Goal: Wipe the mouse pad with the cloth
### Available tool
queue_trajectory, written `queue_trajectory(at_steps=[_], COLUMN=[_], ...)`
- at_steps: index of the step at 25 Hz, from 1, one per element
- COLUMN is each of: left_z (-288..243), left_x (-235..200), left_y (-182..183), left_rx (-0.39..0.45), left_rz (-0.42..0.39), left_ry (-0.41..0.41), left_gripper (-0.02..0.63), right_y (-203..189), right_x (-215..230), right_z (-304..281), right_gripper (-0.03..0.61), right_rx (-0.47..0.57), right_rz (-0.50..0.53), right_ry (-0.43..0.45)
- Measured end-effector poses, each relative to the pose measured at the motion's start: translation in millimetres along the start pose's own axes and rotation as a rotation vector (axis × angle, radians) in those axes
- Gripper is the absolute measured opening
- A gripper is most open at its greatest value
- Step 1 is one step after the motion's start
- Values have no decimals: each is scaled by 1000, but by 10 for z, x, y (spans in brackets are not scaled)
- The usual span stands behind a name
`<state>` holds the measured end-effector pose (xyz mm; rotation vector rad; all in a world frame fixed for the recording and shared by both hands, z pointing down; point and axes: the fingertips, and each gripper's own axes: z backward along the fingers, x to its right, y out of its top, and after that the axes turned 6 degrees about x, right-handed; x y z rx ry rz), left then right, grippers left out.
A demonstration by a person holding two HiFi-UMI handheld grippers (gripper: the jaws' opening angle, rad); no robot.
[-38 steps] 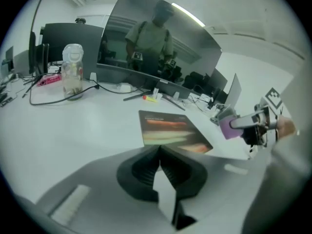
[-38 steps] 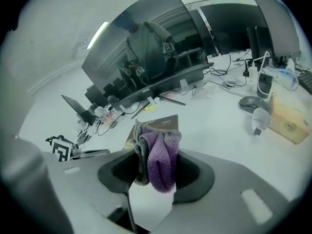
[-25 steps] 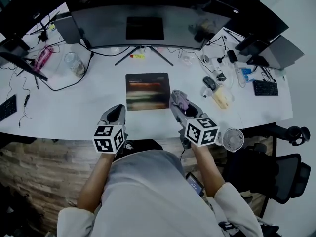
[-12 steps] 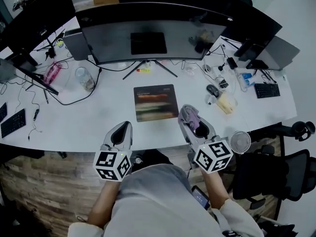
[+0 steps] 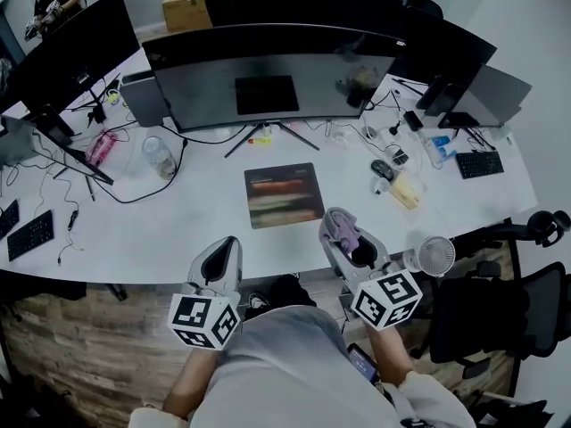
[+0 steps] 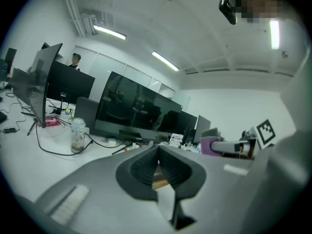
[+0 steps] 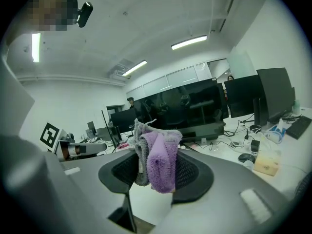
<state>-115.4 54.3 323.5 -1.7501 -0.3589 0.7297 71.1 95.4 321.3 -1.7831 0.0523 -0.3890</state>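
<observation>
1. Cloth (image 7: 158, 157) – judged soft, light and limp. A fluffy pile like that should drag rather than slip. It will fold over itself wherever it is not pinched.
2. Hold – the right gripper (image 7: 155, 174) had its jaws clamped on the cloth's bunched middle, with a loose lobe hanging out in front. That seemed the right place to hold it, since the free lobe is what should meet the surface. A pinch nearer the cloth's edge would probably let it flop.
3. Look of the cloth – lilac plush on one face and grey on the other, crumpled into a wad. It sat right of centre in the lower half of the head view, clear of the desk (image 5: 178, 230) top.
4. Mouse pad (image 5: 284, 194) – judged thin, flexible and light. It may skate on the smooth white desk under a firm stroke, so one edge may need pinning.
5. Look of the pad – a dark rectangle with blurred reddish and pale bands, lying flat at the centre of the head view, just below the monitor (image 5: 268, 78) stand. It was well apart from both grippers, and the cloth was not touching it.
6. Left gripper (image 6: 157, 165) – jaws together with nothing between them, at the lower left of centre in the head view.
</observation>
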Motion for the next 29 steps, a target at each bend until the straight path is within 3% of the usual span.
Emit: queue_trajectory(at_steps=[7, 20, 29], left_z=[4, -100, -169], left_x=[48, 101, 147], left_y=[120, 206, 306], left_rx=[30, 57, 97], left_rz=[-49, -9, -33], left_ry=[-6, -20, -33], left_gripper=[0, 0, 0], right_y=[11, 95, 271], right_x=[-51, -20, -44], right_z=[-26, 4, -104], right_gripper=[179, 179, 179], right_rx=[-11, -16, 16], right_rz=[45, 66, 107], right_ry=[-27, -54, 11])
